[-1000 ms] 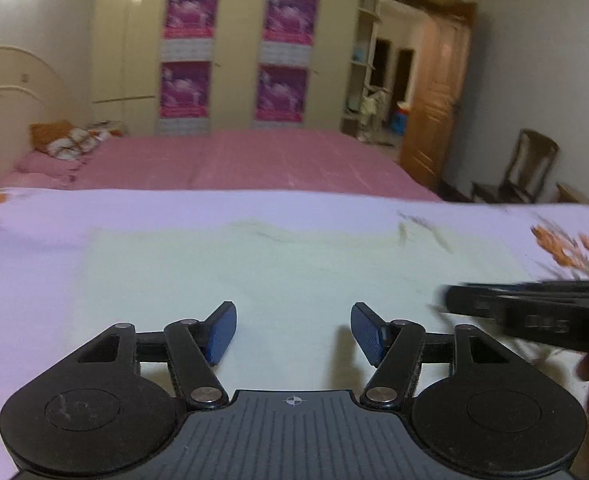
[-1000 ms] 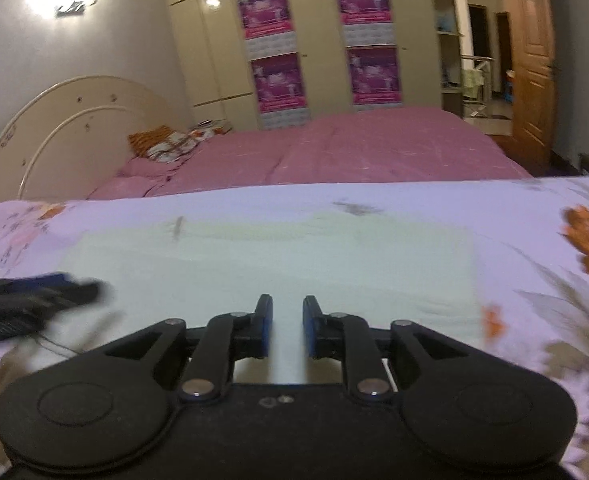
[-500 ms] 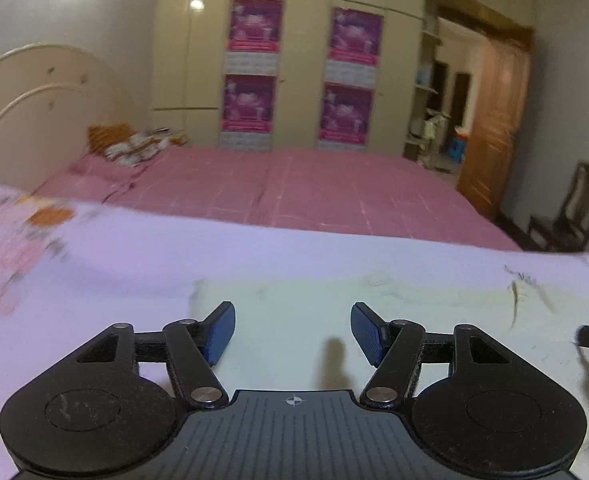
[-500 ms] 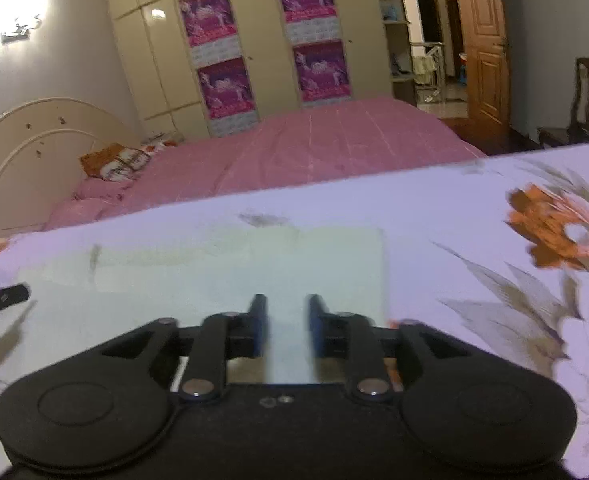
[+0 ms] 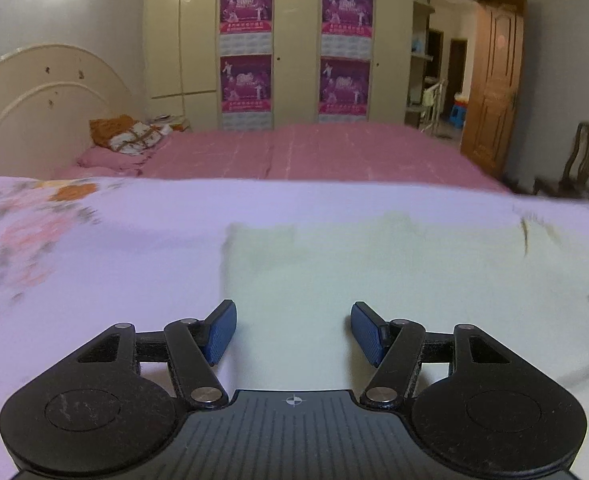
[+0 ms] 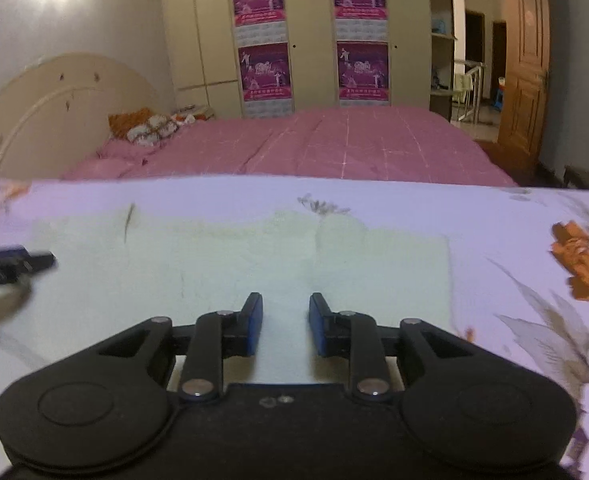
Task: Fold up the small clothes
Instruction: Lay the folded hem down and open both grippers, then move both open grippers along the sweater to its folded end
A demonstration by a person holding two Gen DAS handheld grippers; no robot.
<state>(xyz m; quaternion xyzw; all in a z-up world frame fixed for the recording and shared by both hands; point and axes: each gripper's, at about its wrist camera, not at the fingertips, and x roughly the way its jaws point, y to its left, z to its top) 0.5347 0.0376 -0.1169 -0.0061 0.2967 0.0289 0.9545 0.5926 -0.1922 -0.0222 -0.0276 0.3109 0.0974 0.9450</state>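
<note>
Cloth [image 5: 374, 280] flat, ahead of both claws, no fold visible. Left claw [image 5: 293, 330] wide, empty; right claw [image 6: 285, 322] narrow, just opened, empty. Folding all left.

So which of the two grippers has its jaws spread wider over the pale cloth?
The left gripper: its blue pads stand far apart over the pale cloth. The right gripper shows only a narrow gap, nothing held.
</note>
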